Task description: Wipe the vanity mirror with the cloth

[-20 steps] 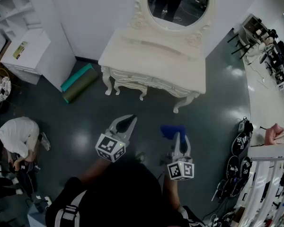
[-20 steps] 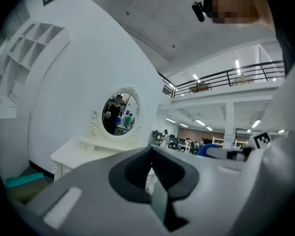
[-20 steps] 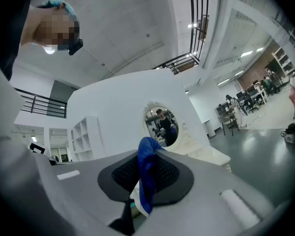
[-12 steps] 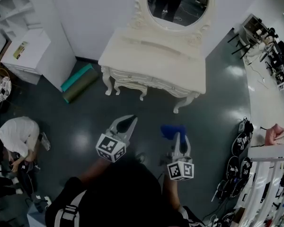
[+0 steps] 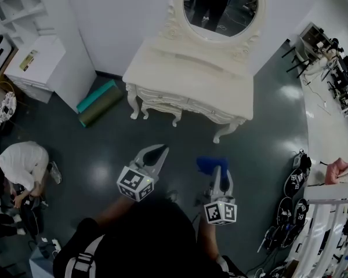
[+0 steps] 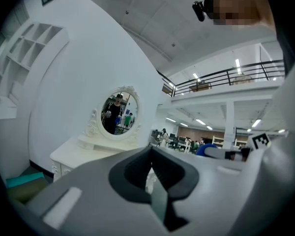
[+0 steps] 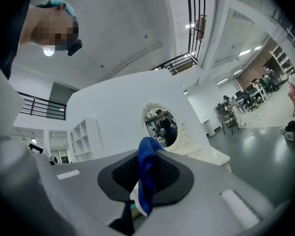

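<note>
- Almost nothing has moved since the earlier frames. Both tongs hold nearly the same spots, and the vanity mirror [image 5: 220, 4] and its white tabletop [image 5: 191, 77] have slid only slightly down the head view. We judge that we have barely begun to close in.
- Our right tongs [image 5: 218, 168] are clenched on the blue cloth [image 5: 211, 162]. In the right gripper view the cloth [image 7: 147, 173] is pinched between the pads as a narrow strip. Its long axis runs up and down along the closing line, and a tuft pokes past the tips toward the mirror.
- Our left tongs [image 5: 160, 150] are clenched as well, tips meeting with nothing between them.
- Both tongs are well apart from the mirror, which stands ahead of and above them. A stretch of dark floor [image 5: 104, 138] and the full depth of the tabletop lie between.
- The coming move turns on alignment. The right tongs sit almost straight in front of the mirror, while the left tongs sit off toward its left side. So the hand with the cloth is already the better placed of the two.
- The mirror is an oval, taller than wide in both gripper views, so we expect strokes along its upright axis to cover it best.
- Wiping has not started, since the cloth touches no glass. We judge that the next move is forward and upward, reaching over the tabletop without knocking its front edge.
</note>
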`<state>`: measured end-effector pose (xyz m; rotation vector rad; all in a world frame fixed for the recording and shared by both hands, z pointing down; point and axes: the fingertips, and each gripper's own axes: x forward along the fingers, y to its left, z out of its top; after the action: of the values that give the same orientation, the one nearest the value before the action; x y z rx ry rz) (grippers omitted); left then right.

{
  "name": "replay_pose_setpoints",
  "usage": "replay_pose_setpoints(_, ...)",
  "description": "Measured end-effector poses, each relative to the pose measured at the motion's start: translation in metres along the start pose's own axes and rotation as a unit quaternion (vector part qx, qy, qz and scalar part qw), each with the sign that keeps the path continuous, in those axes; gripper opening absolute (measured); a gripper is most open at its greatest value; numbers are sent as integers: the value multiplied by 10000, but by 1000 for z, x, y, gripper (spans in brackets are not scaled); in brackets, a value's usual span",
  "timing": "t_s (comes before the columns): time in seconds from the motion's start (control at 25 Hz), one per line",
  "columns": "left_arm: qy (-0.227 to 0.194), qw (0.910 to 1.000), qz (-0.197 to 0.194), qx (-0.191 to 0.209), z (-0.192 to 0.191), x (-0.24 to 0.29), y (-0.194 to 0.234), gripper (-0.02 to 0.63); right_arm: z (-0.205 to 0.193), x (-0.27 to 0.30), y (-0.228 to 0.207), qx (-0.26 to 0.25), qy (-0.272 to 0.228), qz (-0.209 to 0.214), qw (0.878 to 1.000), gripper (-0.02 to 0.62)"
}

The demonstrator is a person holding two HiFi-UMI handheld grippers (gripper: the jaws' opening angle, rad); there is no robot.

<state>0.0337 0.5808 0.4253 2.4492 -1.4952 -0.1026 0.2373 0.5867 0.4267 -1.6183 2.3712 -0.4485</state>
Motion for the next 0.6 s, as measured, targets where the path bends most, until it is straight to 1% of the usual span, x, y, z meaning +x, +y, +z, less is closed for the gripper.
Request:
replay_pose_setpoints(0.36,-56,9999,146,42,2,22,-20,9,15,0,-30,-44,21,118,9999,41)
replay_pose_setpoints(0.6,-79,9994,311,87,-1,43,-36,9,24,7,-47,-57,90,356,9993,41)
